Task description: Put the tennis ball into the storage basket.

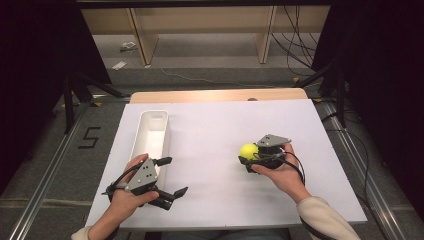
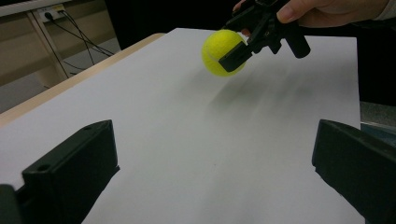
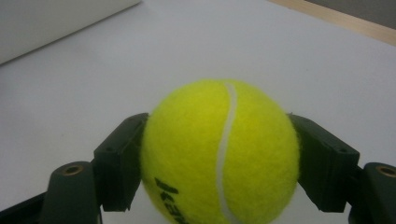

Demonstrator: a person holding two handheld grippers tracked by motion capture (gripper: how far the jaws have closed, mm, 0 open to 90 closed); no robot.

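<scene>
The right gripper (image 1: pixel 248 159) clamps the yellow tennis ball (image 1: pixel 248 150) at right of centre in the high view, lifted off the white table (image 1: pixel 215 150). Light, springy and fuzzy, the ball likely grips best across its widest part. The left gripper (image 1: pixel 169 176) gapes empty near the white bin (image 1: pixel 150 131)

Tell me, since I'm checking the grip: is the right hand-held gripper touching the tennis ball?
Touching. In the right gripper view, both jaws of the right hand-held gripper press against the sides of the tennis ball.
</scene>
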